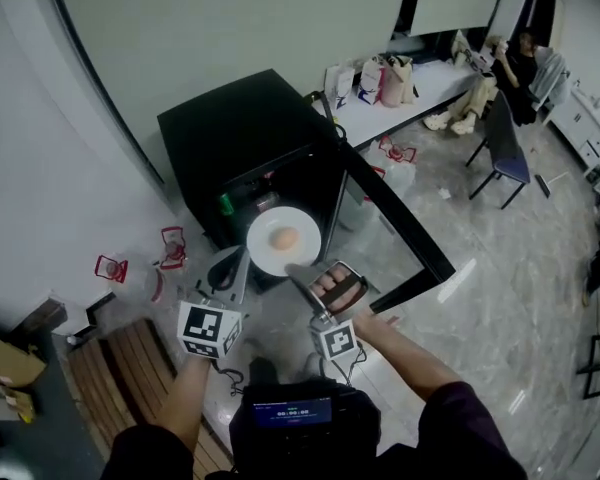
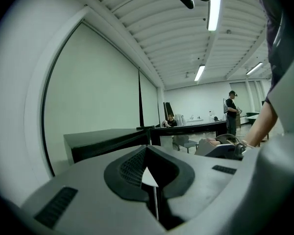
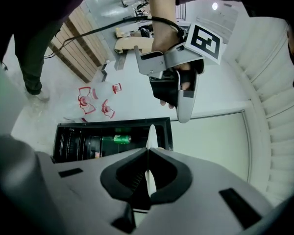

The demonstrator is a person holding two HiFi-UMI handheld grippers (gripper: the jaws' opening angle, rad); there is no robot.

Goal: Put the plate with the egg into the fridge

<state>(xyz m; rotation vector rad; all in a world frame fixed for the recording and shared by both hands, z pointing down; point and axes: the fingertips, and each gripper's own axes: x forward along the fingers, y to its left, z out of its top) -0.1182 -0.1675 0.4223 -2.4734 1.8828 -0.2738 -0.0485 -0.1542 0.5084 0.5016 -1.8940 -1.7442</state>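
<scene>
Left gripper (image 1: 244, 260) and right gripper (image 1: 294, 270) each clamp the plate (image 1: 268, 220) rim. Level carry should keep egg (image 1: 284, 238) centred entering the open fridge (image 1: 242, 128) just beyond.

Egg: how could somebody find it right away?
Look at the black fridge standing open mid-floor. Before its opening hangs a round white plate. The egg is the small tan oval at its middle, unlike the green can inside the fridge.
</scene>
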